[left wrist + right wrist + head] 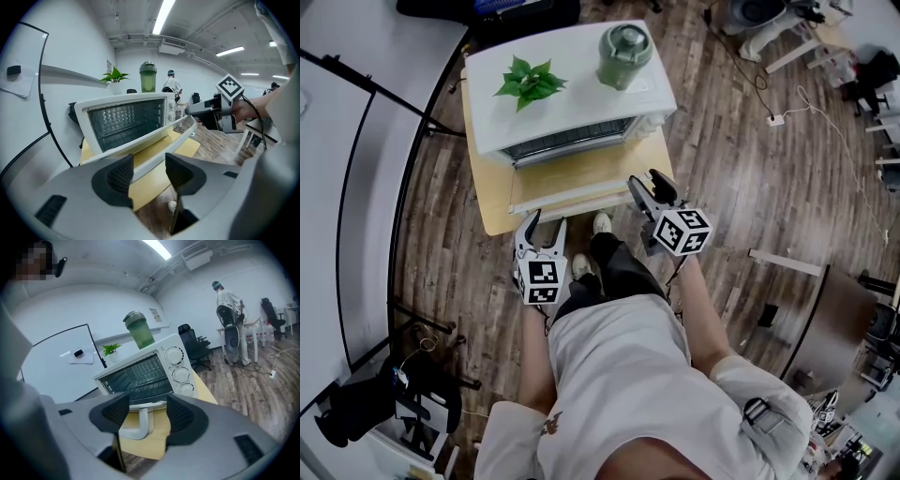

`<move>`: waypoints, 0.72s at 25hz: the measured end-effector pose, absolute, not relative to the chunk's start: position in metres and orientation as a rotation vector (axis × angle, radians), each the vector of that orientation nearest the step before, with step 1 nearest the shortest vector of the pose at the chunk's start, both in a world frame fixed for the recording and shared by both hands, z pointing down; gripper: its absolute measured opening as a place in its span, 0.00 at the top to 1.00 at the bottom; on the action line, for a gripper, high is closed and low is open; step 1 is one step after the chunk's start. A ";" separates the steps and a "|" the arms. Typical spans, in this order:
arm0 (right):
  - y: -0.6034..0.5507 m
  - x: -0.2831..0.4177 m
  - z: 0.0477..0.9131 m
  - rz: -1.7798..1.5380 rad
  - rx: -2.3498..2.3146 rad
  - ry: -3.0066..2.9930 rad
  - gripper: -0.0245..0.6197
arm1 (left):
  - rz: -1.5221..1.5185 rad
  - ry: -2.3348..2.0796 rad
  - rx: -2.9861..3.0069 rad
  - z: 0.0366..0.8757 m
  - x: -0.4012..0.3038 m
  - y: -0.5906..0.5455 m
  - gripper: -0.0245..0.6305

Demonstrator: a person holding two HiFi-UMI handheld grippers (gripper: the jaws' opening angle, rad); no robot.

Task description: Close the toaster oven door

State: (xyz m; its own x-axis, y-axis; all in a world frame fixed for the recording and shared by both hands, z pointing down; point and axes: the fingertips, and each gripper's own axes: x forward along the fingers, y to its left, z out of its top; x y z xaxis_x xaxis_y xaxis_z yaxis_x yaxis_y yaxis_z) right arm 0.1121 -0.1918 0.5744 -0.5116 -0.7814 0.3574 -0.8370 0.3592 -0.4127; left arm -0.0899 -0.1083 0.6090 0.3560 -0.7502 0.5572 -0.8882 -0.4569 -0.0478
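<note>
**White door down flat, handle within reach**

White-enamel toaster oven [581,103] stands on a small wooden tabletop [485,187], its door [581,183] dropped open toward the person. I judge the door light, stiff and glass-paned, so lift it by the smooth handle [140,420], not the pane. The left gripper [149,168] and right gripper [147,411] are both part-open and clamp nothing. The head view places one gripper at each front corner of the door. Only the right gripper view shows the knobs [180,373] plainly.
</note>
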 end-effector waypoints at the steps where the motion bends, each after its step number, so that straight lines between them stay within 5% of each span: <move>1: -0.192 0.112 0.571 0.806 1.493 -2.505 0.58 | 0.750 -1.468 2.361 0.607 -0.090 -0.110 0.64; 18: -0.179 0.081 0.526 0.286 1.278 -2.525 0.59 | 0.731 -1.478 2.374 0.581 -0.095 -0.132 0.65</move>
